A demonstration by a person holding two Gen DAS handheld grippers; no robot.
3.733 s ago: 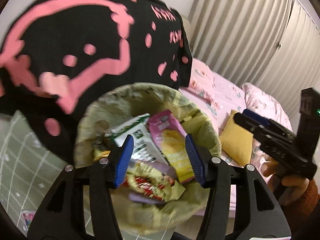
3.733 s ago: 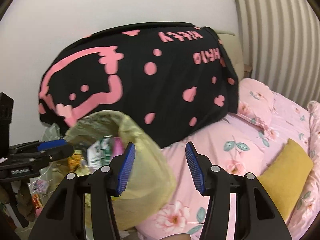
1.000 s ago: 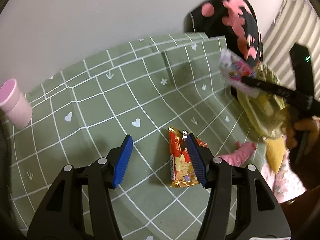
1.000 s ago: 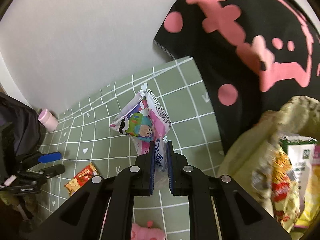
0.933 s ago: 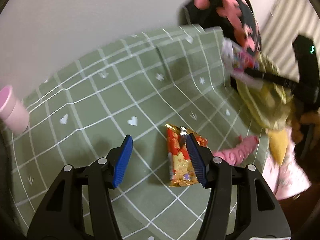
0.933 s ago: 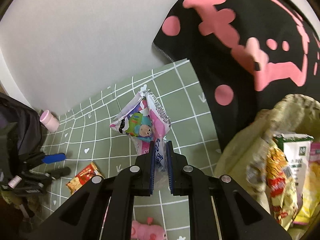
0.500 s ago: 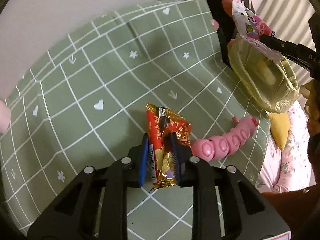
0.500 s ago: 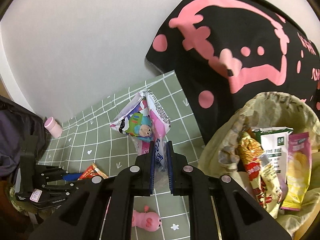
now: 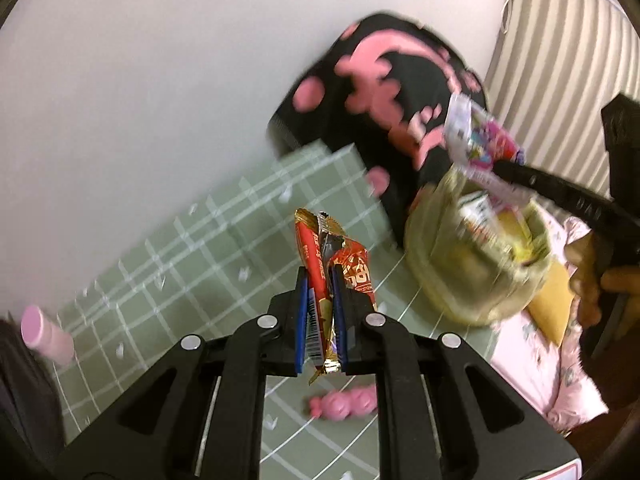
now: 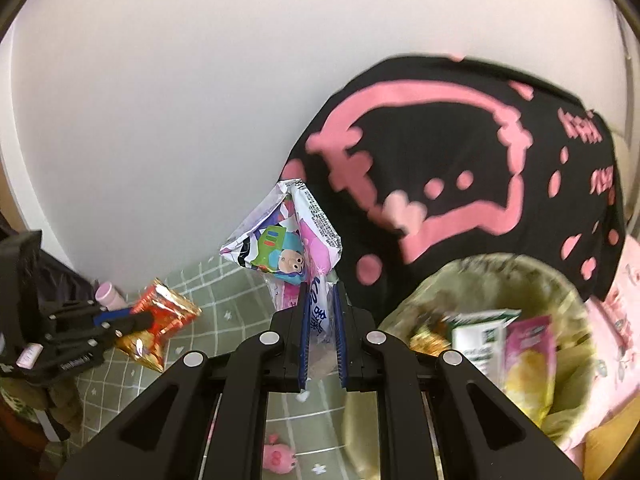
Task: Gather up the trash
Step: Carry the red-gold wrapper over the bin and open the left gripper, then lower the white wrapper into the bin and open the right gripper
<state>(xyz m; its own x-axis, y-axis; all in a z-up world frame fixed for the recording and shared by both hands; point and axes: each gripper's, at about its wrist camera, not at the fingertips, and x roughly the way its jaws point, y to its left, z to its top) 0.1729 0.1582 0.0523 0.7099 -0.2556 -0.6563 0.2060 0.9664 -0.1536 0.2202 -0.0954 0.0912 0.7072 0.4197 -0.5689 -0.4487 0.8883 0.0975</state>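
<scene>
1. Surroundings: green grid-print mat (image 9: 224, 240) under both grippers. A pink cup (image 9: 46, 334) stands at its far left edge, and a pink segmented toy (image 9: 344, 402) lies on it below the left gripper. A black cloth with pink print (image 10: 460, 168) hangs behind the bin (image 10: 404, 320). Pink floral bedding (image 9: 532, 368) and a yellow cushion (image 9: 554, 308) lie to the right.
2. Bin: round, lined with a crinkled yellow-green bag and holding several packets. It sits just right of the mat edge, with nothing between it and either gripper.
3. Left gripper (image 9: 320, 320): its jaws have just been closing and now pinch a red-gold wrapper (image 9: 332, 256), lifted clear of the mat. The wrapper's long axis runs away from the camera, its top end tilted left. The foil is glossy and creased.
4. Right gripper (image 10: 321, 328): narrow, clamped on a cartoon packet (image 10: 284, 240) by its lower end. The packet stands upright, puffed out and crumpled at the top, beside the bin.
5. A hand (image 9: 592, 280) grips the right tool.
</scene>
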